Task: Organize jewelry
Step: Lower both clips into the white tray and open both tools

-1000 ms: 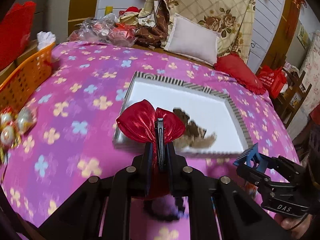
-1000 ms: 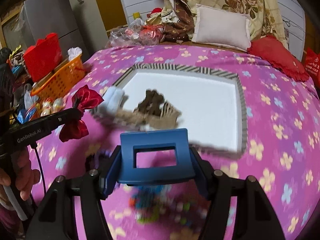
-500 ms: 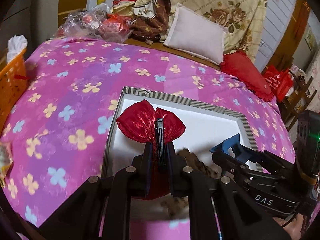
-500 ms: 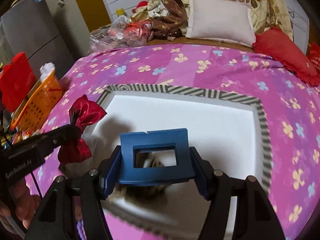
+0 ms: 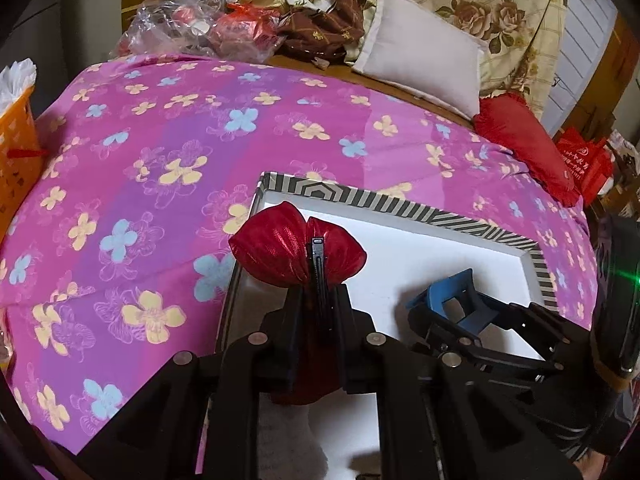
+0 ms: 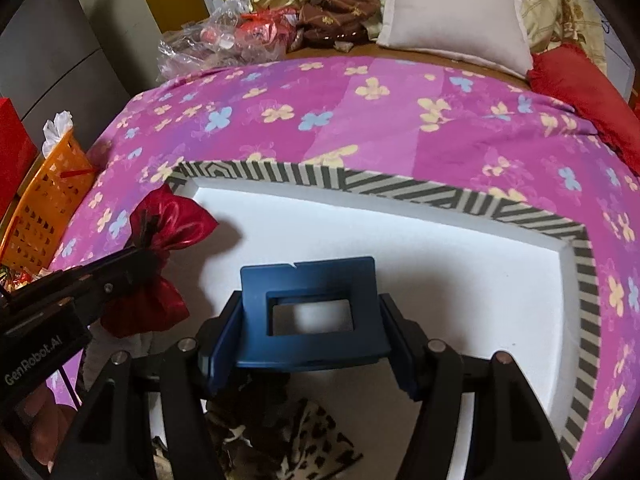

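With the left gripper (image 5: 316, 280) clamping the red bow clip (image 5: 296, 250) and the right gripper (image 6: 308, 312) clamping the blue claw clip (image 6: 310, 308), we judge placement is under way: lower both onto the white tray (image 6: 440, 272), then release.

The tray's (image 6: 580, 280) white middle lies open; a leopard-print cloth (image 6: 312, 440) covers its near edge, a red bow (image 6: 168, 232) its left corner.

Both tongs (image 5: 318, 276) now over tray (image 5: 400, 204)
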